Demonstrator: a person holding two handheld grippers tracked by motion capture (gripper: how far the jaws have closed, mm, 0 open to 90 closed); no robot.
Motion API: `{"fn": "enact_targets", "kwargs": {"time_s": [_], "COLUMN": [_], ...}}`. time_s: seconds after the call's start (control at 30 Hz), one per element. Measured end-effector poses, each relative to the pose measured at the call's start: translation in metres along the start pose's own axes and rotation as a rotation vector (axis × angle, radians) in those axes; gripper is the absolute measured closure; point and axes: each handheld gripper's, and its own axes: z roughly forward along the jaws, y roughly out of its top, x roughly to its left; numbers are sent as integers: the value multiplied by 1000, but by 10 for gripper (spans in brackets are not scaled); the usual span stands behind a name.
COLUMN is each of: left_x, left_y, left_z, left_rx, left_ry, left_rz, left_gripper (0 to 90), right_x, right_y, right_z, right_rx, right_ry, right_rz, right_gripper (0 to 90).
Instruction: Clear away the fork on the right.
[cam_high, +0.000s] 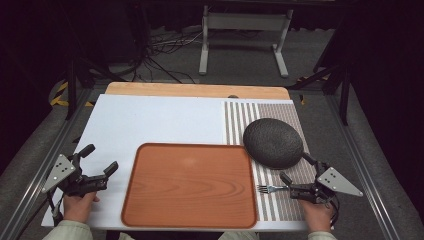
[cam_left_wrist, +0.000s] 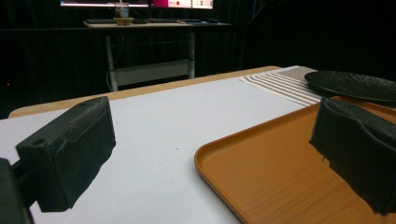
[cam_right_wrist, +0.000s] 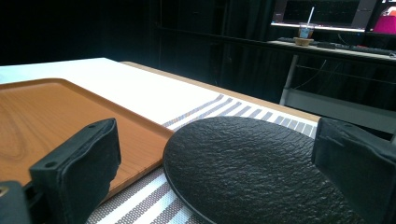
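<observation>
An orange-brown wooden tray (cam_high: 190, 182) lies bare at the table's near middle. Right of it, a dark textured round plate (cam_high: 273, 142) rests on a striped placemat (cam_high: 280, 200). A metal fork (cam_high: 269, 188) lies on the mat with its tines toward the tray and its handle running under my right gripper (cam_high: 296, 167). That gripper is open, and in its own view the jaws (cam_right_wrist: 219, 149) frame the plate (cam_right_wrist: 243, 172) with nothing between them. My left gripper (cam_high: 101, 159) stands open on the white surface left of the tray. Its own view shows the tray's corner (cam_left_wrist: 280, 172) ahead, jaws (cam_left_wrist: 215, 123) wide apart.
A white board (cam_high: 160, 120) covers the table, with a wooden strip (cam_high: 195, 90) along the far edge. Beyond it stand a metal stand (cam_high: 245, 22) and cables on the floor. A desk with screens (cam_left_wrist: 140, 21) sits in the dark background.
</observation>
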Motion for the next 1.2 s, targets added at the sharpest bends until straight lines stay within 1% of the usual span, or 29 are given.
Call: {"fn": "enact_targets", "kwargs": {"time_s": [0.17,0.4,0.6,0.73,0.83,0.93,1.0,1.03,1.07,1.13,1.2], "left_x": [0,0,0,1,1,1,1,1,1,1,1], "left_y": [0,1,1,1,1,1,1,1,1,1,1], "left_z": [0,0,0,-1,-1,-1,-1,-1,-1,-1,-2], "left_rx": [-3,3,3,4,5,4,3,5,5,3,3], "left_ry": [-2,-2,-2,0,2,2,2,1,2,3,3], "left_rz": [-6,-2,-3,-1,0,-1,-1,-1,0,-1,-1], "left_gripper": [7,7,7,7,7,7,7,7,7,7,7], "right_x": [1,0,0,1,1,0,-1,-1,-2,-5,-8], "right_y": [0,0,0,3,6,11,14,14,17,21,27], "right_z": [0,-1,0,2,3,5,7,7,8,8,9], "right_rx": [2,8,9,27,25,41,60,60,85,107,150], "right_ry": [5,10,16,18,20,24,33,33,41,56,58], "right_rz": [-2,2,-7,-6,-11,-7,-16,-16,-18,-12,-26], "right_gripper": [21,21,21,21,21,21,21,21,20,18,5]}}
